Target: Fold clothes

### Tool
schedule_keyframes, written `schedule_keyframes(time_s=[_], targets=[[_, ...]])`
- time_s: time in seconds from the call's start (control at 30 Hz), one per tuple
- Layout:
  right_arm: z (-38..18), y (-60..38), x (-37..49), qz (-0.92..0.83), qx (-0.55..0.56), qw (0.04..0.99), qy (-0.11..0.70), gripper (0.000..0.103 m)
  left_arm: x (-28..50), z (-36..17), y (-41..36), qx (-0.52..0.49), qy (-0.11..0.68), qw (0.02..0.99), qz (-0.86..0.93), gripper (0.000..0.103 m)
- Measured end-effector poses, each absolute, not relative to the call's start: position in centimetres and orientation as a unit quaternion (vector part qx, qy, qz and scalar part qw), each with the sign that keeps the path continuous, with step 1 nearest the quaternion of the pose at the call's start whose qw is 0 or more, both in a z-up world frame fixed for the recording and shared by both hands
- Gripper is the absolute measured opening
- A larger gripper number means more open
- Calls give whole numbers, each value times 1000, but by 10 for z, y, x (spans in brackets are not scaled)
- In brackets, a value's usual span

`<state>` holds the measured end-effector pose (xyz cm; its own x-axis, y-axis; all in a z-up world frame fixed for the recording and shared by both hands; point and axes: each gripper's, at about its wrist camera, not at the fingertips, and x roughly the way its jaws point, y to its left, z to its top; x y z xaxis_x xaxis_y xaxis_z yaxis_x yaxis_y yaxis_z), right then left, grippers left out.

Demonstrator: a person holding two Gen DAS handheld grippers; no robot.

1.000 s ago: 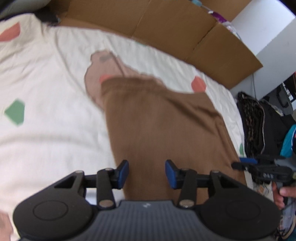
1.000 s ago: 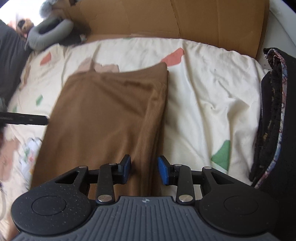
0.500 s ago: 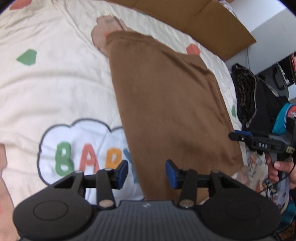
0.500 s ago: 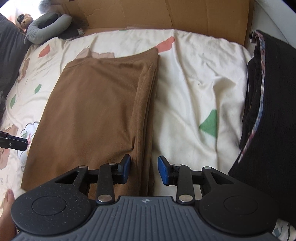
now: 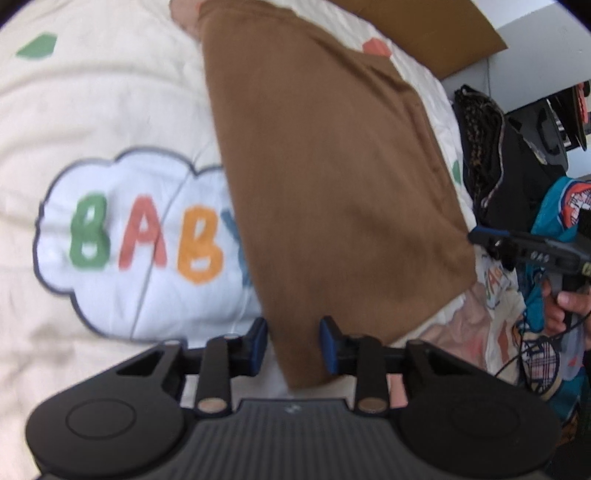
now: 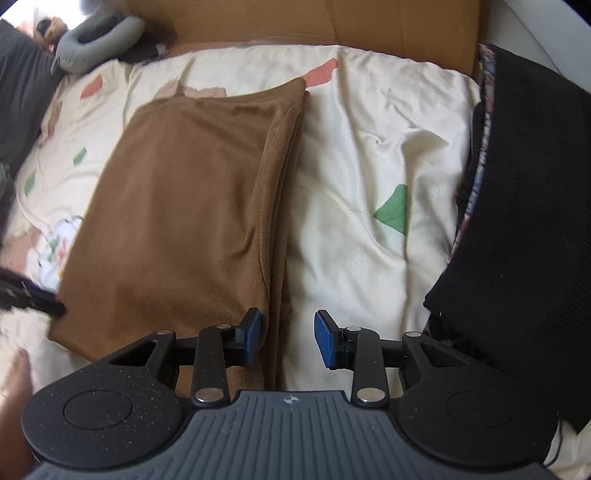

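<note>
While the left gripper (image 5: 291, 345) is hovering over the near left corner of the folded brown garment (image 5: 332, 177), its jaws have just been closing; a gap is still showing between the blue pads, and the corner of the cloth is lying under that gap rather than being pinched, though the blur makes this a little uncertain. Just left of the garment, the cream bedcover (image 5: 110, 110) is showing a white cloud patch (image 5: 147, 240) with the coloured letters "BABY", the last letter partly covered by the cloth's edge. Right of the garment, the right gripper (image 5: 480, 236) is reaching in from the side, with small white lettering on its body too blurred to read.

One brown garment (image 6: 192, 206) is lying flat on the bedcover (image 6: 369, 147), its long axis running from the near edge away toward the cardboard (image 6: 332, 22) at the bed's far side. The right gripper (image 6: 286, 339) is standing with jaws apart over the garment's layered right edge, gripping nothing. One dark pile of clothes (image 6: 517, 221) is sitting well right of the garment, and one grey neck pillow (image 6: 99, 40) is lying beyond its far left corner.
</note>
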<state>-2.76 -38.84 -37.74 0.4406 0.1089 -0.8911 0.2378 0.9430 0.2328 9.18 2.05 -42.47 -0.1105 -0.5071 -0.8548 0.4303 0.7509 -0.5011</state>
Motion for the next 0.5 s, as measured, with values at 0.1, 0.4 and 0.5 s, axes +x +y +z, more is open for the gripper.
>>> schedule_keyframes(time_s=[0.1,0.4,0.5], targets=[[-373,-387,-31,-33,187,833,520,38,85,-431,22,-16,669,655,-350,28],[-396,-365,-30,-21,163,817,553,38,80,-425,32,-15,669,649,-362,26],[-399,-368,-35,-24,172,813,555,39,83,-422,38,-28,659,658,-362,40]])
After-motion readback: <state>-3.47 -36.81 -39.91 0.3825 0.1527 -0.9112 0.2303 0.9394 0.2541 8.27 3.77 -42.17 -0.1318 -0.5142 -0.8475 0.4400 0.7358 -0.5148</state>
